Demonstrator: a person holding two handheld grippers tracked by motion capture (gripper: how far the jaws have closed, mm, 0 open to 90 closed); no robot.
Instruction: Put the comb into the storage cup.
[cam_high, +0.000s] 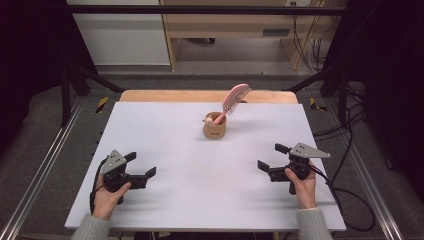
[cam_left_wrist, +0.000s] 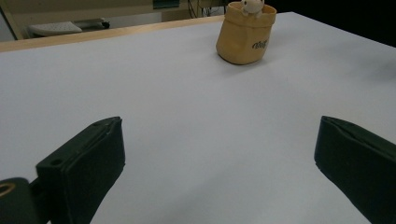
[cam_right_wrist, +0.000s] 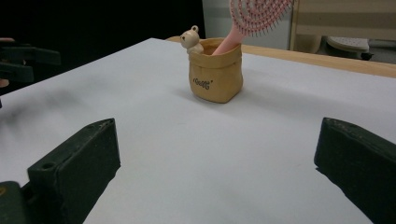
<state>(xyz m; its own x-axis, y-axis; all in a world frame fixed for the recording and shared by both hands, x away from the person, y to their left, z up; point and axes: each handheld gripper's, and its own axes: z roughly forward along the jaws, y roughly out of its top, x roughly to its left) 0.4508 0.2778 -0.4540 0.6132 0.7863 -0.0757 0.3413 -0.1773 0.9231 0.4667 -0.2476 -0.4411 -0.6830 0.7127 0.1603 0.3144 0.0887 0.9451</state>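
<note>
Nearest the bottom edge of the high view, the person's two hands each hold a gripper low over the white table (cam_high: 165, 200): the left gripper (cam_high: 141, 169) at lower left, the right gripper (cam_high: 270, 160) at lower right, both well apart from everything else. Each has its jaws spread wide with nothing between them — a ready posture, angled inward so that both point toward the middle of the table. Farther up, just above the centre of the frame, stands the small tan pouch-shaped holder (cam_high: 214, 128), upright, with a little bear figure (cam_right_wrist: 191, 39) perched at its rim. A pink hairbrush (cam_high: 234, 101) stands in it handle-down; the soft walls prop it, which is likely why it leans instead of standing straight. Its long axis tilts from the holder toward the upper right of the frame, the bristled head highest and farthest back. Beyond lie the table's wooden far edge (cam_high: 150, 96) and, at the top, pale cabinets.
</note>
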